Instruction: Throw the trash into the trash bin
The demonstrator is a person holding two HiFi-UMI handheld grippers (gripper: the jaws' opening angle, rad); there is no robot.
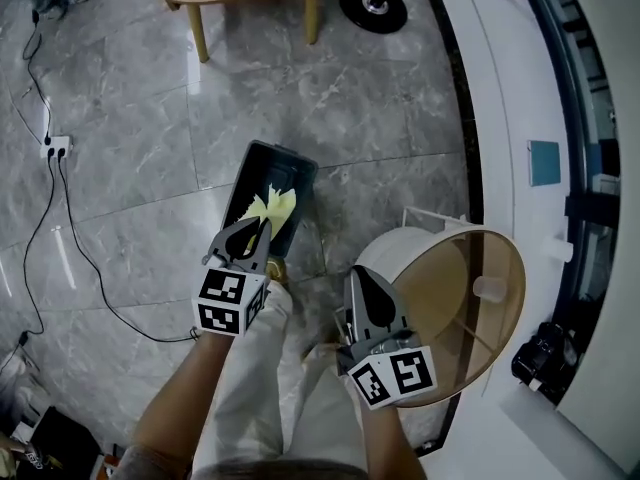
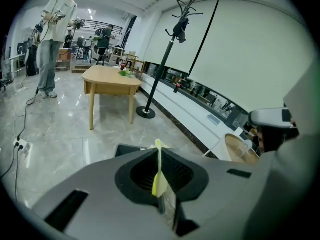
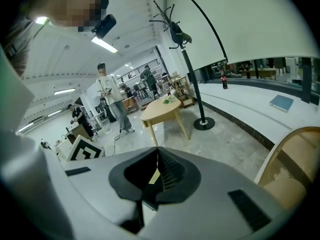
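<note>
The yellow wrapper [image 1: 274,206], pinched in the left gripper's [image 1: 252,236] clenched fingers above the dark trash bin [image 1: 290,156], could flutter onto the floor if released off-centre, while the right gripper's [image 1: 362,280] fingers are clenched together nearby.

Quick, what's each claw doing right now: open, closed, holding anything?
Left gripper: closed on a yellow scrap.
Right gripper: closed; whether it holds anything cannot be told.

Lab hall: marble floor [image 1: 130,118], wooden table [image 2: 110,79], coat stand [image 2: 163,66], person [image 2: 52,39] with handheld device.
</note>
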